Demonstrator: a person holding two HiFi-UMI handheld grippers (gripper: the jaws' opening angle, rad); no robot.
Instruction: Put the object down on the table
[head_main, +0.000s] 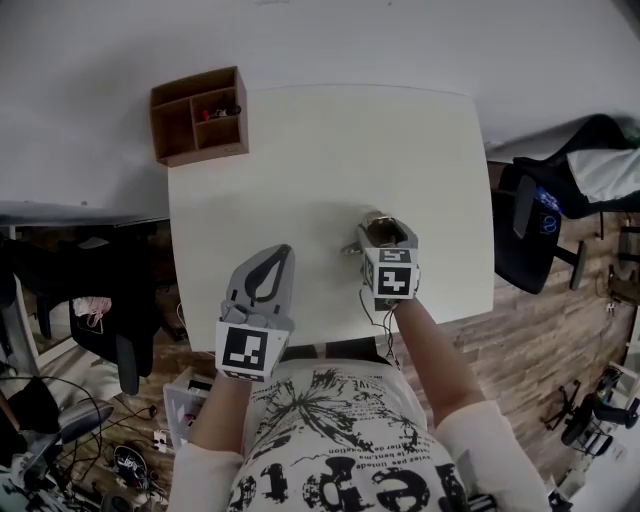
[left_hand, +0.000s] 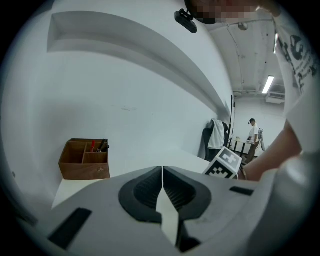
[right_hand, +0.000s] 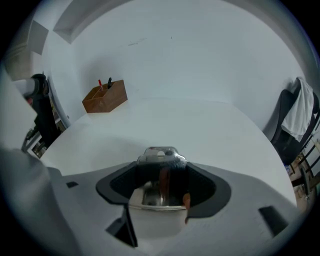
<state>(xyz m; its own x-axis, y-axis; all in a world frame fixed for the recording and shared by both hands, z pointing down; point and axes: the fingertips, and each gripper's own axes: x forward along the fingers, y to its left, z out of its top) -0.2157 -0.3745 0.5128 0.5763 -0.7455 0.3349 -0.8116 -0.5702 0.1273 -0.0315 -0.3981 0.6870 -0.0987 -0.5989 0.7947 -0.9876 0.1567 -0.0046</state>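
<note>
My right gripper (head_main: 381, 230) is shut on a small shiny metal object (head_main: 370, 223) over the right-middle of the white table (head_main: 320, 140). In the right gripper view the metal object (right_hand: 159, 156) fills the gap between the dark pads of the right gripper (right_hand: 162, 179). I cannot tell whether it touches the tabletop (right_hand: 165, 120). My left gripper (head_main: 281, 252) is near the table's front edge, to the left of the right one. Its jaws meet with nothing between them, as the left gripper (left_hand: 162, 172) view shows.
A brown wooden organizer (head_main: 200, 115) with pens stands at the table's far left corner, also seen as the organizer (left_hand: 84, 159) and the organizer (right_hand: 105, 97). A black chair (head_main: 530, 225) is beside the right edge. Cables and clutter (head_main: 120, 460) lie on the floor at the left. A person (left_hand: 252, 132) stands far back.
</note>
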